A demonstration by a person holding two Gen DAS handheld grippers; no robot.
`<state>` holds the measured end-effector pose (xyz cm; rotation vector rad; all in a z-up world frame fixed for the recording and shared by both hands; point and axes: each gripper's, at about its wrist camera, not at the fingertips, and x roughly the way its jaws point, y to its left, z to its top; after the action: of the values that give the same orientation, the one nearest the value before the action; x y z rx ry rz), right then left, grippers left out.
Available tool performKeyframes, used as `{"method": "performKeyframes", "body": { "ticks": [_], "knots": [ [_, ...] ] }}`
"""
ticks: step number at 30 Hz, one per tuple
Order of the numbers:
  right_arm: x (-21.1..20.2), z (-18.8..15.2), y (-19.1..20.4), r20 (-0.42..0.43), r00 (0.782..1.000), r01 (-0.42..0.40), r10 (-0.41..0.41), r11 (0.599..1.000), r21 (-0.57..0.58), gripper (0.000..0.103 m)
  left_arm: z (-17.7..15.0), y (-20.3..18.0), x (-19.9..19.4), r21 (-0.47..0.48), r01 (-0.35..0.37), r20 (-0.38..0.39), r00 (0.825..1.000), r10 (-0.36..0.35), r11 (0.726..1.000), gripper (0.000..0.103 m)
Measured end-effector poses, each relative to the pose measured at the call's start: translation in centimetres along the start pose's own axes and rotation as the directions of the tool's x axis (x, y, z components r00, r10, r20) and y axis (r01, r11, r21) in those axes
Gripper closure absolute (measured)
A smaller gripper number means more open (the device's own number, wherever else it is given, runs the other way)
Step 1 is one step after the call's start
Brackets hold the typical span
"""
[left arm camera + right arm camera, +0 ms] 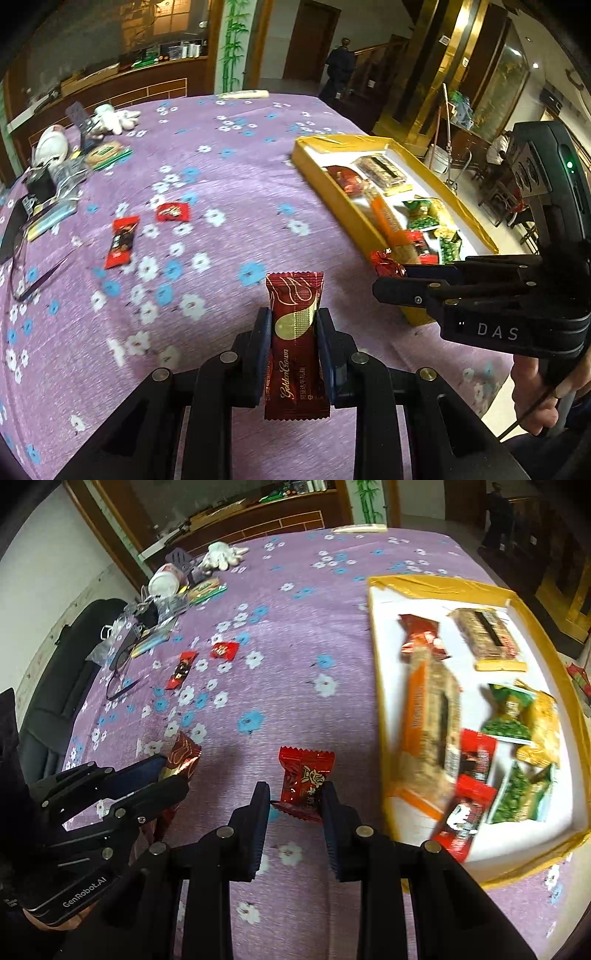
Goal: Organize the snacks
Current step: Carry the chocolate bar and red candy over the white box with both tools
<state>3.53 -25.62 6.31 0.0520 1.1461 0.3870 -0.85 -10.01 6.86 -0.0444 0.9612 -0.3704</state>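
Observation:
In the left wrist view my left gripper (294, 314) is shut on a dark red Golden Crown snack bar (295, 354), held upright above the purple flowered tablecloth (221, 177). To its right, my right gripper (388, 280) grips a bright red candy (386, 264) beside the yellow box (328, 195). In the right wrist view the right gripper (295, 788) pinches that red candy (304, 779). The left gripper (173, 771) with its dark red bar (183, 755) is at the left. The yellow box (443, 585) at the right holds several wrapped snacks. Two red snacks (183, 670) (224, 650) lie loose on the cloth.
Eyeglasses (118, 672), plastic bags, a white cup (164, 581) and a white glove (221, 555) clutter the table's far left. A hand (539, 398) holds the right gripper's handle. Off the table's far side stand a wooden counter and, in the distance, a person.

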Motion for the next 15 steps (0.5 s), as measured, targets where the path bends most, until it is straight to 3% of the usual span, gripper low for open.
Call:
{"method": "performKeyframes", "body": {
  "ticks": [15],
  "knots": [
    [-2.4, -0.1, -5.5, 0.032, 0.999, 0.021, -0.023, 0.998, 0.063, 0.076, 2.5, -5.2, 1.9, 0.066, 0.032, 0.003, 0.999, -0.032, 0.997, 0.079]
  ]
}}
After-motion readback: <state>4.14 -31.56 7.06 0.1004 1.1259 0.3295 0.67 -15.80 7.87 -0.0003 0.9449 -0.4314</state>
